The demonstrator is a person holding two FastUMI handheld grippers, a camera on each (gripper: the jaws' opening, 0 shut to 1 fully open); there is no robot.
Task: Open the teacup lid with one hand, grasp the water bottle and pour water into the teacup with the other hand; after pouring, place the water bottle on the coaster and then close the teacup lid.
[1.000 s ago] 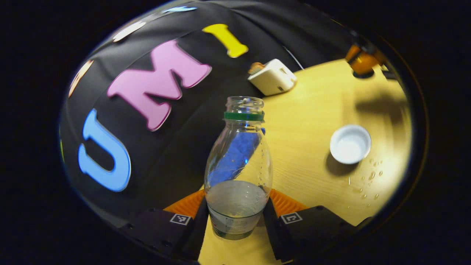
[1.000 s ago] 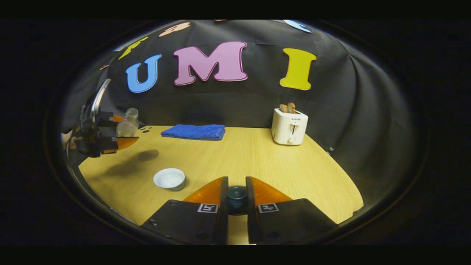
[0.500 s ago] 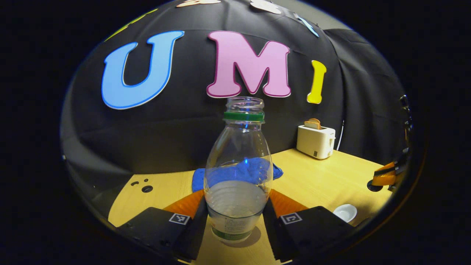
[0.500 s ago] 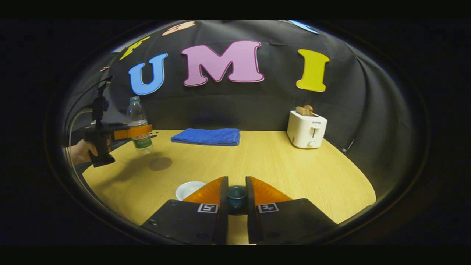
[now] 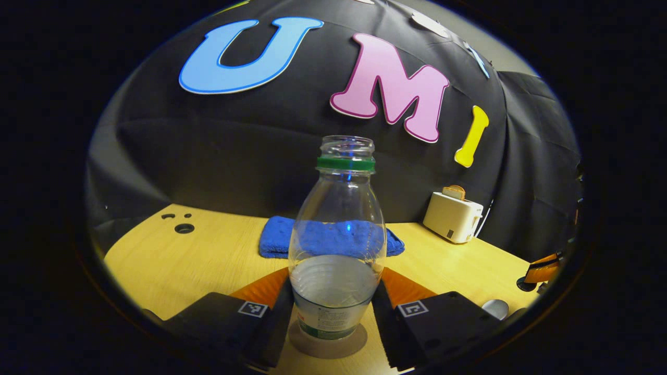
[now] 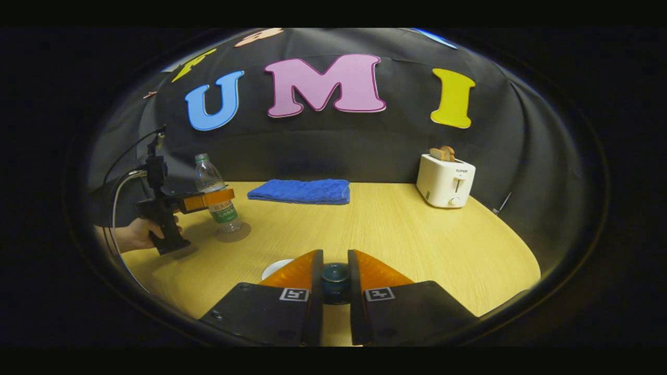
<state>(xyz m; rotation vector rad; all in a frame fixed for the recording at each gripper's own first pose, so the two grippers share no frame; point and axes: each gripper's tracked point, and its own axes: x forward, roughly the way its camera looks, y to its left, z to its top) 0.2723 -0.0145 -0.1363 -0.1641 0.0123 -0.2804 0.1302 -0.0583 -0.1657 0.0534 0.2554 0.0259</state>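
Observation:
A clear, uncapped water bottle (image 5: 336, 234) with a green neck ring and some water stands upright between my left gripper's (image 5: 333, 312) fingers, which are shut on its lower body. Its base rests on or just above the round grey coaster (image 5: 328, 344). In the right gripper view the same bottle (image 6: 214, 190) and left gripper (image 6: 224, 198) are at the far left over the coaster (image 6: 234, 233). My right gripper (image 6: 335, 284) is shut on the dark teal lid (image 6: 335, 278). The white teacup (image 6: 275, 268) peeks out beside its left finger, and the teacup (image 5: 495, 308) also lies low right.
A folded blue towel (image 6: 301, 190) lies at the back of the wooden table (image 6: 396, 239). A white toaster (image 6: 446, 180) with toast stands at the back right. A person's hand (image 6: 136, 235) holds the left gripper's handle. Cables trail from it.
The left gripper turned the bottle from tilted to upright, carried it away from the teacup and lowered it over the coaster. The right gripper kept the lid and barely moved.

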